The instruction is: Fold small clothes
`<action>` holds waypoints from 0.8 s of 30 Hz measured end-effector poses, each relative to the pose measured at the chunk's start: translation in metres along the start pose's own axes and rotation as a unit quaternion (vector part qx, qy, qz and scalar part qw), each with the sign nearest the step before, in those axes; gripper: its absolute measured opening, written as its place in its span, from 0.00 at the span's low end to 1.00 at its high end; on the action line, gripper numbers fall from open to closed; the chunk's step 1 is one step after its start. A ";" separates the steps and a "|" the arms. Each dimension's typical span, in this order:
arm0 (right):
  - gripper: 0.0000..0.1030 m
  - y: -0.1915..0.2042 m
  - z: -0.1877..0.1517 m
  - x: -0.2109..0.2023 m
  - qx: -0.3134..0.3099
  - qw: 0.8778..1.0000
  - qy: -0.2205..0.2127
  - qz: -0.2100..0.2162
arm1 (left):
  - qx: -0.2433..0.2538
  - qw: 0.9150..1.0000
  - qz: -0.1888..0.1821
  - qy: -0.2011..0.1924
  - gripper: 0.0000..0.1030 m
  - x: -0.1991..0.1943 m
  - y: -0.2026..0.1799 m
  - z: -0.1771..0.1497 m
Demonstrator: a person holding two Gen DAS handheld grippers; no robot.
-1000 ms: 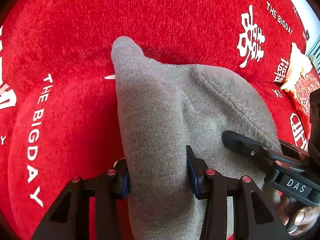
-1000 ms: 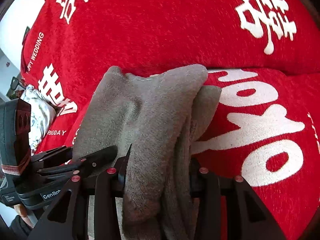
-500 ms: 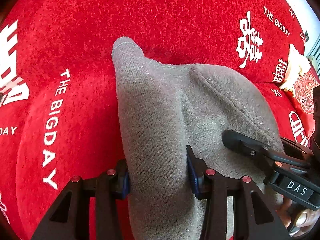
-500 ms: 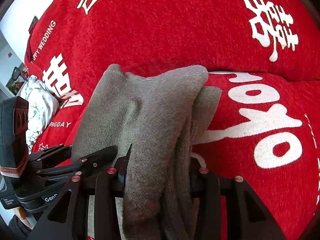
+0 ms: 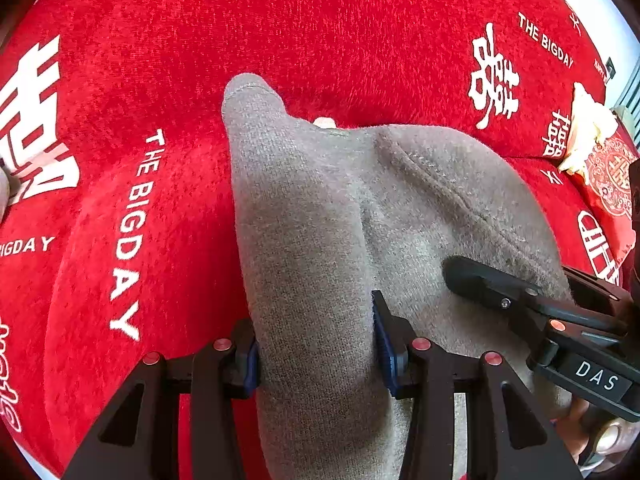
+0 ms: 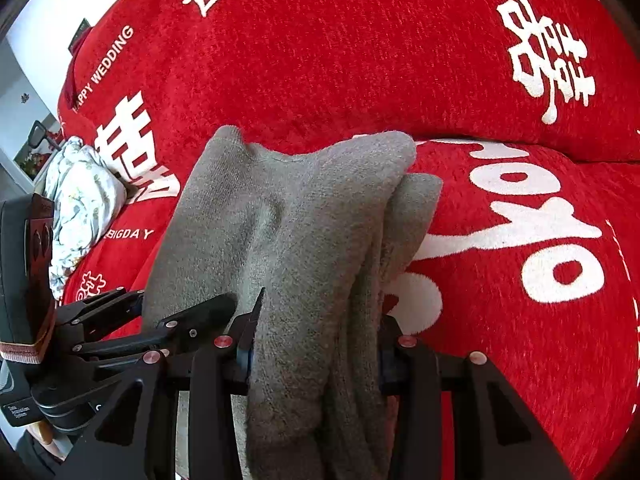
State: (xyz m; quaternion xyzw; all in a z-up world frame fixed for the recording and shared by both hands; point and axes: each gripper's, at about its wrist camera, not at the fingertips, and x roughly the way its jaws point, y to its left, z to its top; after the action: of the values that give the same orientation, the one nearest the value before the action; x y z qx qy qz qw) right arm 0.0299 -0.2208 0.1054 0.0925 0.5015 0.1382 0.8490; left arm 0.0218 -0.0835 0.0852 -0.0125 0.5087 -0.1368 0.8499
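Note:
A small grey knitted garment (image 5: pixel 320 216) is held up over a red sofa cover. My left gripper (image 5: pixel 316 344) is shut on one thick fold of it. My right gripper (image 6: pixel 312 344) is shut on the bunched layers of the same garment (image 6: pixel 288 220). The two grippers sit side by side: the right gripper's fingers (image 5: pixel 492 284) show at the right of the left wrist view, the left gripper's fingers (image 6: pixel 192 320) at the left of the right wrist view. The garment's far corners hang forward over the cushions.
The red sofa cover (image 5: pixel 320 32) with white lettering fills both views. A white patterned cloth (image 6: pixel 76 204) lies at the far left of the right wrist view. A cream object and a red patterned cushion (image 5: pixel 608 176) lie at the right in the left wrist view.
Both grippers keep their hold on the garment. The sofa lettering has shifted right in the left view and left and down in the right view, so the pair has moved slightly.

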 end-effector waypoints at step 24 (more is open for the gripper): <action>0.42 0.036 -0.048 -0.014 -0.023 1.000 -0.009 0.000 | 0.005 1.000 0.021 -0.011 0.45 -0.027 0.010 -0.055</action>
State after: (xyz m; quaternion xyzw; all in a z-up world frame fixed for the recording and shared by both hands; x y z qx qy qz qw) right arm -0.0239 -0.1907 0.1045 0.0737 0.4906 0.1488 0.8554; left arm -0.0357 -0.0610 0.0799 0.0008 0.4990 -0.1212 0.8581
